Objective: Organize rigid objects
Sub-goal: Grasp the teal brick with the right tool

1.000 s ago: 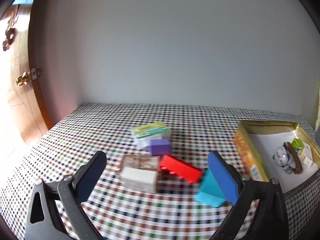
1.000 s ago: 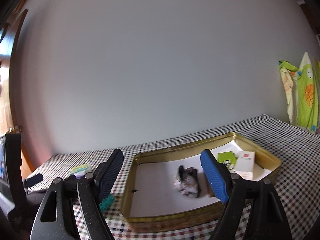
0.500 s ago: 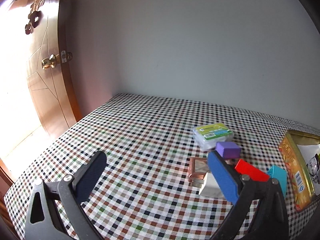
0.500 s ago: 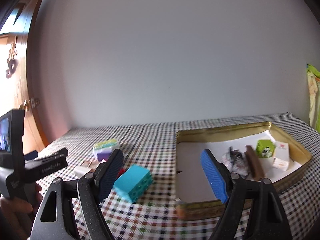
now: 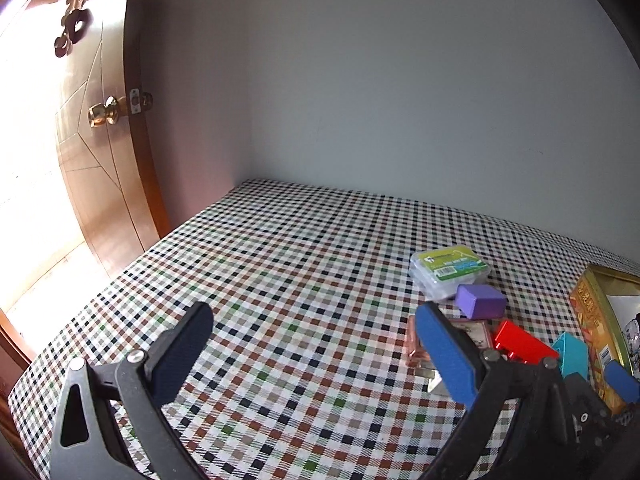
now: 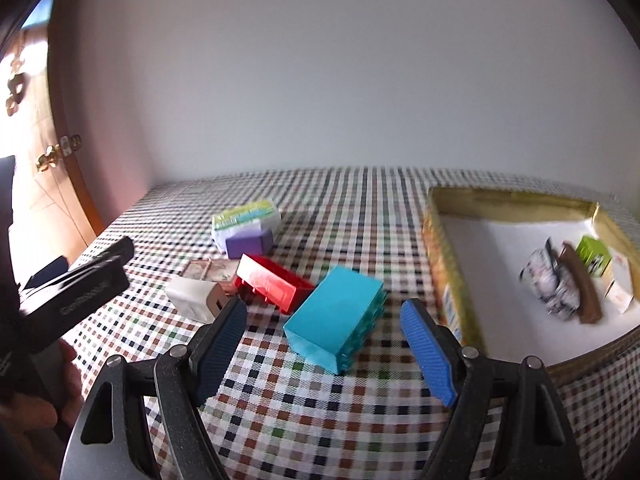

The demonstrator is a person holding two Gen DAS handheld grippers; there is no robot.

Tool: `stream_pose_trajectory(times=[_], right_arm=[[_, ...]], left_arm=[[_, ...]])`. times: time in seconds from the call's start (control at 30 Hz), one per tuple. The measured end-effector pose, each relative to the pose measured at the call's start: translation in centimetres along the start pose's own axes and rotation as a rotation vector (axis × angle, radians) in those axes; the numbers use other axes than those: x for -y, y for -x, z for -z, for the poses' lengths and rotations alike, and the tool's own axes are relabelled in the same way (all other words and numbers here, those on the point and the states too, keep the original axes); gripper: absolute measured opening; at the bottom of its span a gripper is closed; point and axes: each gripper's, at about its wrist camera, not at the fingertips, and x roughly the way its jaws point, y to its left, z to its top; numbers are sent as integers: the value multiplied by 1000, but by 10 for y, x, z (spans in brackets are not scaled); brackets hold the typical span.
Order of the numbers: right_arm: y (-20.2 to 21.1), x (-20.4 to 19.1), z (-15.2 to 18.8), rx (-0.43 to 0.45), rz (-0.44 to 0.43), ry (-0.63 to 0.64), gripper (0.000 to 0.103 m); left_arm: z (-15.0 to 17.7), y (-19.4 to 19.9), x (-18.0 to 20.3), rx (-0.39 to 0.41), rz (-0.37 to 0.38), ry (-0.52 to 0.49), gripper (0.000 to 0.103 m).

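Clear case (image 5: 450,270) bears a green label, its print unreadable.

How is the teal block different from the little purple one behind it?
The teal block is larger and lies alone on the checked cloth; the purple block is smaller and sits against the clear packet. The teal one shows ribbed cells along one side; the purple one looks smooth. Both are box-shaped and outside the gold tin.
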Motion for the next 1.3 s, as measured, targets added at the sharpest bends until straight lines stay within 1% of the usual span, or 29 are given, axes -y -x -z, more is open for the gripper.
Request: stream_pose_trajectory(times=[0.1, 0.2, 0.3, 0.43, 0.5, 0.53, 0.6, 0.67, 0.83, 0.87, 0.9, 0.93, 0.97, 1.1, 1.2, 1.3], right_arm=[[-14, -2, -2, -59, 26, 3, 81], [-21, -7, -4, -89, 49, 20, 81], [-32, -11, -5, -127, 98, 35, 81], [-42, -16, -8, -158, 92, 33, 81], [-48, -20, -9, -178, 86, 45, 78], [-51, -20, -9, -191, 86, 45, 74], [-56, -17, -9, -212, 62, 34, 69], [-54, -15, -9, -206, 52, 41, 58], [-48, -6, -8, -198, -41, 69, 57], [-43, -1, -7, -184, -73, 65, 53], [-35, 3, -7, -163, -98, 73, 47], [-30, 5, -6, -148, -121, 82, 45], [-24, 8, -6, -130, -153, 90, 45], [-13, 14, -2, -120, -186, 88, 45], [-6, 22, 0, -110, -231, 53, 44], [4, 24, 1, -63, -235, 65, 44]], left_arm=[[0, -1, -2, -5, 14, 4, 102], [0, 0, 0, -2, 23, -9, 102], [1, 0, 1, -2, 26, -21, 102], [1, -1, 1, -2, 26, -18, 102], [1, -1, 0, -3, 28, -14, 102], [1, -1, 0, -4, 29, -13, 102], [1, -1, -1, -6, 30, -11, 102], [2, -2, 0, -6, 33, -14, 102], [3, 0, 3, 1, 53, -35, 102], [3, 0, 3, 0, 60, -38, 102], [3, 0, 4, -2, 69, -41, 102], [4, 0, 5, -3, 76, -45, 102], [4, 1, 6, -2, 81, -51, 102], [5, 4, 12, 6, 119, -79, 102], [6, 6, 16, -5, 186, -92, 102], [10, 6, 28, -33, 253, -139, 102]])
